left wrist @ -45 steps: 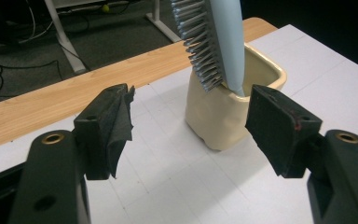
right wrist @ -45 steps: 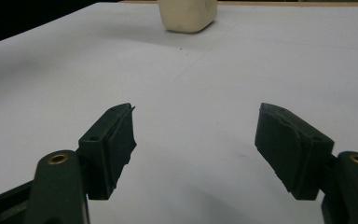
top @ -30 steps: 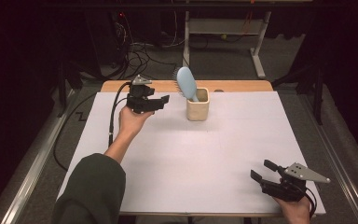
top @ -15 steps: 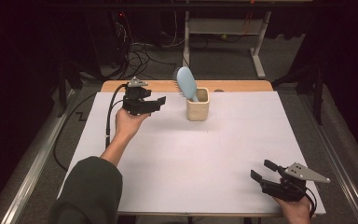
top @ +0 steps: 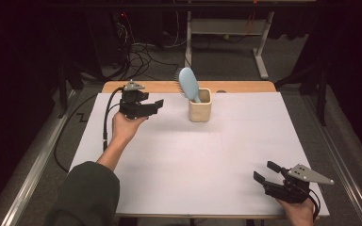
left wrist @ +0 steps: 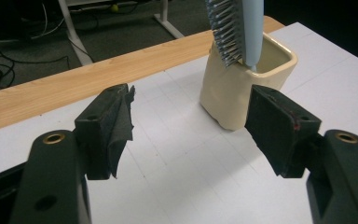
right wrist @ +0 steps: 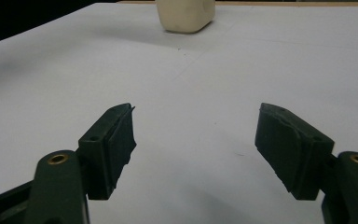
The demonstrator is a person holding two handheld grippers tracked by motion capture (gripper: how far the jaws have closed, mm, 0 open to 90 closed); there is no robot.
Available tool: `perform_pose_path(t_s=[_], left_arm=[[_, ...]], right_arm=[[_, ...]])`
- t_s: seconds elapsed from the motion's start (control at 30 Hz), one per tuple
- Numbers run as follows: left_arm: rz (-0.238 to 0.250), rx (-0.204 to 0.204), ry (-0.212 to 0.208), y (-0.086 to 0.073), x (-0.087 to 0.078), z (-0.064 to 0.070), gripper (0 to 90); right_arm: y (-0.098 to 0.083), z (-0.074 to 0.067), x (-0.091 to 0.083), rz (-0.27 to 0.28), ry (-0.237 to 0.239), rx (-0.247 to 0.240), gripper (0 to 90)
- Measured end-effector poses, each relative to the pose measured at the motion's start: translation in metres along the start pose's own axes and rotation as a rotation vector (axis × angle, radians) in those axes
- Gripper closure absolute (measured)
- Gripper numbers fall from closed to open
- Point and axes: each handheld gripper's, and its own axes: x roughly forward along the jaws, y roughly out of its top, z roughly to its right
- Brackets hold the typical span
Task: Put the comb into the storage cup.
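A cream square cup stands near the table's far edge with a light blue hairbrush upright in it, head up, bristles facing left. My left gripper hovers open to the left of the cup, held level and aimed toward it, nothing between its jaws. In the left gripper view the cup and the hairbrush lie just ahead, right of centre. My right gripper rests open near the table's front right corner, empty. The right gripper view has the cup far off at the top.
A white sheet covers the table, with a bare wooden strip along the far edge. Cables and a desk frame stand on the dark floor behind. A black cable trails from my left gripper.
My left gripper has drifted slightly left and back from the cup. The right gripper, cup and hairbrush have stayed put.
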Motion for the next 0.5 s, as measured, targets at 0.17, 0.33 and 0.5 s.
perform_pose_path(t_s=[0.17, 0.33, 0.5], left_arm=[[0.006, 0.002, -0.002, -0.0011, -0.0023, -0.0003, 31.9], [0.007, 0.001, -0.004, -0.004, -0.0049, -0.0015, 31.9], [0.009, -0.005, -0.002, -0.0079, -0.0076, -0.0035, 31.9]], right_arm=[[0.0, 0.0002, 0.0, 0.001, 0.0, -0.001, 28.9], [0.0, 0.0003, -0.0002, 0.002, -0.001, 0.0, 29.0], [0.0001, 0.0004, -0.0002, 0.003, 0.0, 0.0, 29.0]])
